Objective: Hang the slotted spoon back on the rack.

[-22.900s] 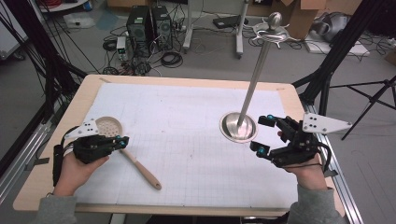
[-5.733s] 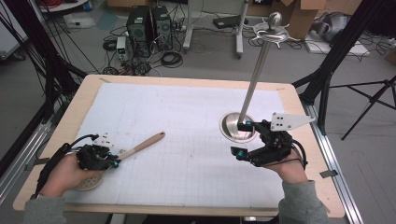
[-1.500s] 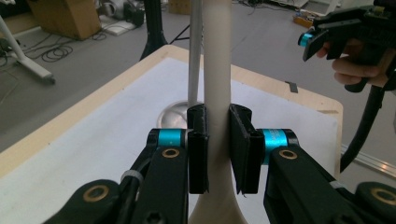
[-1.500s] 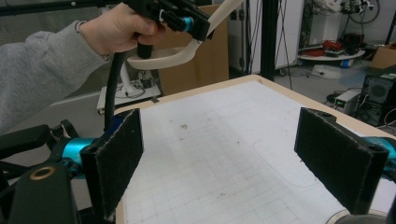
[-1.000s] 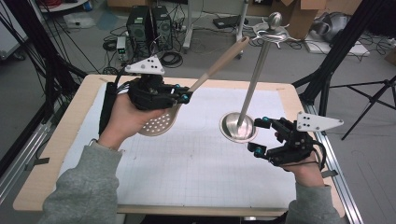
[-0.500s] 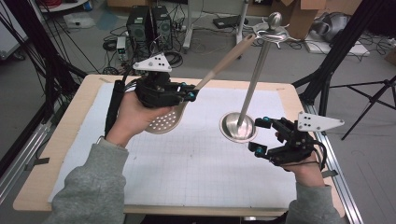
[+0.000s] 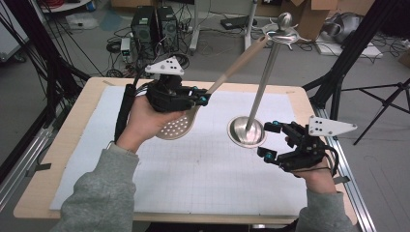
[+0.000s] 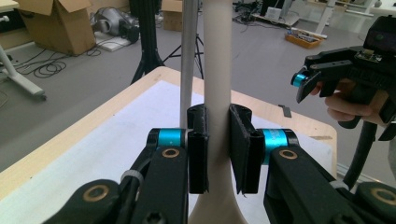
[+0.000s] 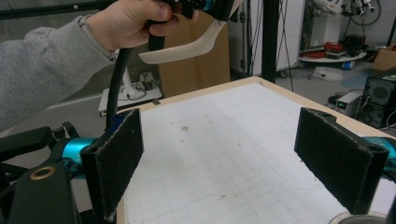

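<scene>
Slotted spoon (image 7: 180, 124) aloft: you hold it clear of the table (image 7: 63, 145), your left gripper (image 7: 203, 99) clamped on the neck of its pale handle just above the perforated bowl, the handle slanting up and away toward the top of the stand (image 7: 261, 87). Half a second ago the handle tip sat a little short of the stand's crown; now it reaches just beside the metal arms there, so you appear to be steering the spoon toward a hanging point. In the left gripper view both jaws press flat against the handle, with the stand's grey pole rising just behind it. Your right gripper (image 7: 269, 140) has kept its place near the stand's round base, jaws spread wide and holding nothing; the right gripper view shows bare gridded mat between its pads (image 9: 116, 158). A judgement only: the hanging step is close but not done, and the handle end must meet an arm without knocking the slim pole.

White gridded mat (image 7: 203, 183) covers the wooden table. Beyond it lies a workshop floor with computer towers (image 7: 155, 24), loose cables, cardboard boxes and black tripod legs (image 7: 382, 106).
</scene>
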### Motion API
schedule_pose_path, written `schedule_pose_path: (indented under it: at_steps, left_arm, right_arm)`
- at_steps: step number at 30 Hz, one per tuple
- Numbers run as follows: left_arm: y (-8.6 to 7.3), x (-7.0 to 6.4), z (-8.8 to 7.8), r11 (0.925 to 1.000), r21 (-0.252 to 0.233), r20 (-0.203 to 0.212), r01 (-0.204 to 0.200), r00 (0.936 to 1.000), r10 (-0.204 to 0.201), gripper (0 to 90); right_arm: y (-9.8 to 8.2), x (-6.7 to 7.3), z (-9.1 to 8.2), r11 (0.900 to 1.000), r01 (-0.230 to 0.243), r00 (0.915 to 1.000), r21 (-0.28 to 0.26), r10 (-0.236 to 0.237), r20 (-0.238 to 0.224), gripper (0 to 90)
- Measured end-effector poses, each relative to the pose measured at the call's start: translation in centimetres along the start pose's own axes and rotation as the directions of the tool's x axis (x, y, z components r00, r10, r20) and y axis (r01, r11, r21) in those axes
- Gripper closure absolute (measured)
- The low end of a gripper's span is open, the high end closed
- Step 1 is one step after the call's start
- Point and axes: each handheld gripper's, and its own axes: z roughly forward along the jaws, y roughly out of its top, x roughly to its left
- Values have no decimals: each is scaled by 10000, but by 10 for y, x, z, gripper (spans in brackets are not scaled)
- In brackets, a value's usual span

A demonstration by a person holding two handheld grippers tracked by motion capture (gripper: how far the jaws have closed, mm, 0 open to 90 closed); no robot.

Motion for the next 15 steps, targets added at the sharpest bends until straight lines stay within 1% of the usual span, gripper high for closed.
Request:
schedule_pose_path:
  at_steps: [1,4,9,11,15]
  left_arm:
    - [0,0,1,10000,9,-39,-26,10000,26,778]
    - [-1,1,2,10000,80,-119,10,9999,-9,779]
    - [-1,1,6,9999,105,-136,17,9999,-16,778]
    - [-2,1,7,9998,197,-159,-37,9999,40,779]
    - [-3,2,12,9995,305,-219,2,9998,5,779]
  right_arm:
    - [0,0,0,10000,-52,10000,16,52,3,144]
    - [0,-1,-1,10000,10,10000,8,-10,-6,144]
    - [0,0,0,10000,2,10000,38,-2,-30,144]
    - [0,0,1,10000,20,10000,21,-20,-40,144]
    - [0,0,0,10000,-4,10000,20,4,-36,144]
